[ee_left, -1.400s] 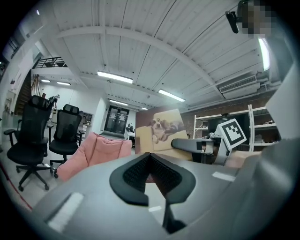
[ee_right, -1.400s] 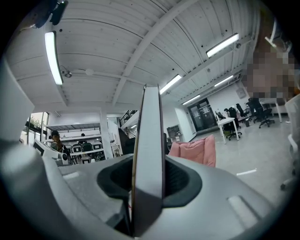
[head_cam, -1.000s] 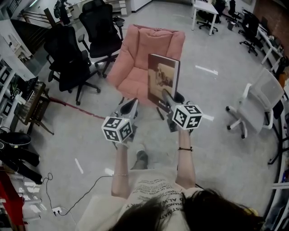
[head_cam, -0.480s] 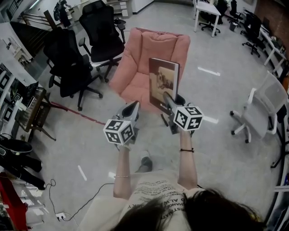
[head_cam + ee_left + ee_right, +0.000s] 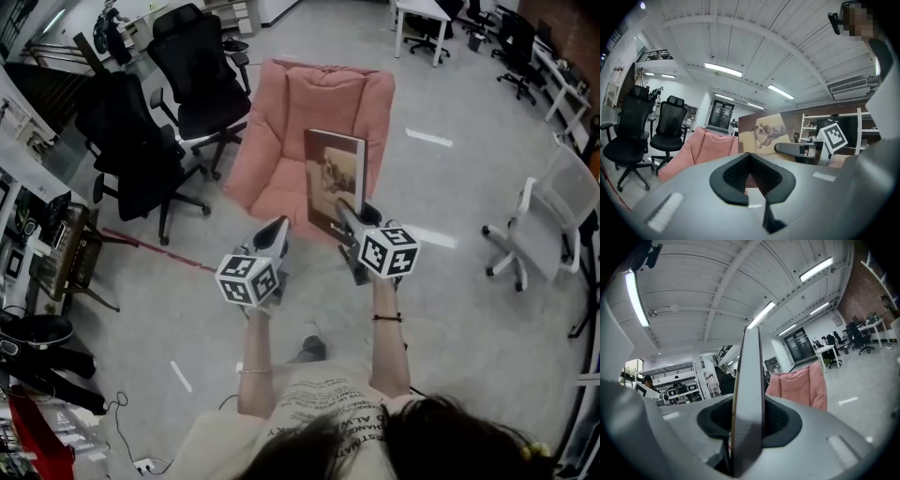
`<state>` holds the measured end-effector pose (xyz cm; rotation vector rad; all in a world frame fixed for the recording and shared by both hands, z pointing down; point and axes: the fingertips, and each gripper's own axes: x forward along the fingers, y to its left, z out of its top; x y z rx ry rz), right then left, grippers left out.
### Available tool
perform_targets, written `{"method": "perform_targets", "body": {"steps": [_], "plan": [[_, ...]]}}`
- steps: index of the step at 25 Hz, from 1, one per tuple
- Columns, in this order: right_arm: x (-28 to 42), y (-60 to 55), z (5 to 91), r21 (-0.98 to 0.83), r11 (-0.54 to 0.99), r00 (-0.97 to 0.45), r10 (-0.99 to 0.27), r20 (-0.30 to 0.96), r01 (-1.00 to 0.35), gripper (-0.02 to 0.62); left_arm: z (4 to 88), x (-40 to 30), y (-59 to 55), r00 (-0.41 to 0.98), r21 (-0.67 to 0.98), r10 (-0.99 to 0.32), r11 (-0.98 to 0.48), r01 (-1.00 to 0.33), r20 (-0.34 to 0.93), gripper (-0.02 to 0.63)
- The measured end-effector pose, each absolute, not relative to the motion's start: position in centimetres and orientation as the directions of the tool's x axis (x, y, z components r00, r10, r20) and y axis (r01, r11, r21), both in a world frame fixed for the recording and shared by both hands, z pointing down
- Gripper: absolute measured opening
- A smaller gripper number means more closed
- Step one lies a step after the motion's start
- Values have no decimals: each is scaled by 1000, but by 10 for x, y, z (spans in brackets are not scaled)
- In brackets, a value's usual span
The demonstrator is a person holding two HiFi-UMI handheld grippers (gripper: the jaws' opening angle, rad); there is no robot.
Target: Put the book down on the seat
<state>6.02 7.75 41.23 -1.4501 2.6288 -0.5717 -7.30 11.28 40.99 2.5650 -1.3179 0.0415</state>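
Note:
A brown hardcover book (image 5: 335, 183) with a dog picture on its cover stands upright in the air, and my right gripper (image 5: 343, 212) is shut on its lower edge. Its spine (image 5: 747, 394) fills the gap between that gripper's jaws in the right gripper view. The book hangs in front of the pink armchair (image 5: 309, 103), above the front of its seat (image 5: 277, 186). My left gripper (image 5: 278, 228) is beside it on the left, shut and holding nothing. From the left gripper view I see the book cover (image 5: 764, 133) and the armchair (image 5: 710, 145) ahead.
Two black office chairs (image 5: 202, 70) (image 5: 131, 150) stand left of the armchair. A white chair (image 5: 553, 220) is at the right. A red cable (image 5: 155, 248) runs across the grey floor at the left. Desks and more chairs (image 5: 427, 23) line the back.
Both grippers and the book have moved forward toward the pink armchair, which now sits closer. The book stays upright in the same grip.

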Motion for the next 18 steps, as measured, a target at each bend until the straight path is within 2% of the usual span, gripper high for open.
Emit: {"method": "perform_targets", "body": {"steps": [18], "plan": [[16, -3, 428, -366, 439, -508, -853, 118, -821, 146, 417, -126, 22, 611, 219, -783, -580, -784, 114, -6]]}}
